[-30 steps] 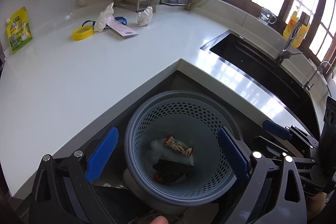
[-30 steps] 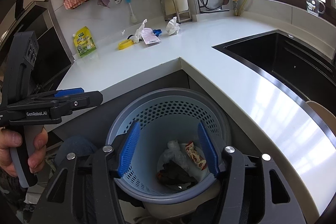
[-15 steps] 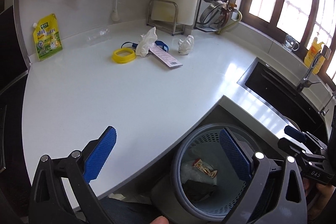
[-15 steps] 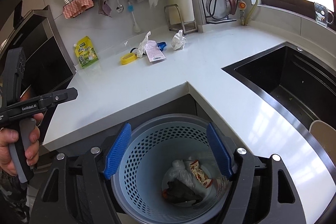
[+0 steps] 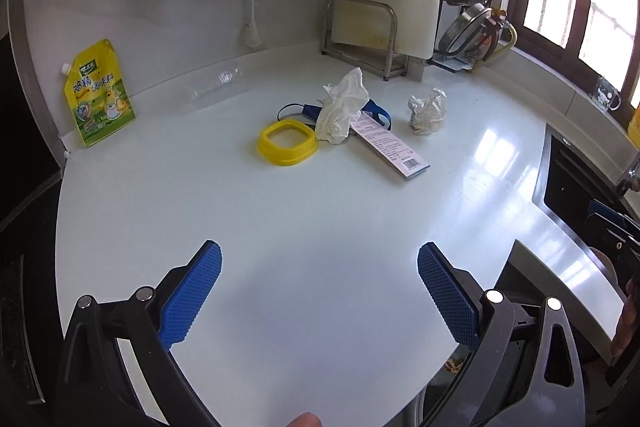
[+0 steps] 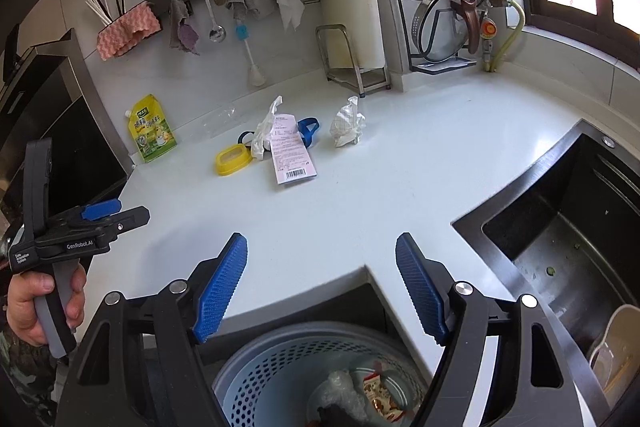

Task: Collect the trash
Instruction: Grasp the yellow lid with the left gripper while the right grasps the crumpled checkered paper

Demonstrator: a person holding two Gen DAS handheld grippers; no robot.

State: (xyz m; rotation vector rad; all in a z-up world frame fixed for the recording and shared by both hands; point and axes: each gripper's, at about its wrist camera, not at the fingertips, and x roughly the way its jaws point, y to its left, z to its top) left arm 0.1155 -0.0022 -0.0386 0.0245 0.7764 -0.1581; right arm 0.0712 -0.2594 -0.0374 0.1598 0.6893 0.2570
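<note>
Where walls meet: white countertop (glossy)

1. "GenRobot.AI" in white on the side of the left tongs, with small "Data Acquisition System" lettering nearer the handle.
2. Yellow pouch at the far left: big Chinese characters "鸡精调味料".
3. Paper slip: barcode only, print too small to read.
</note>
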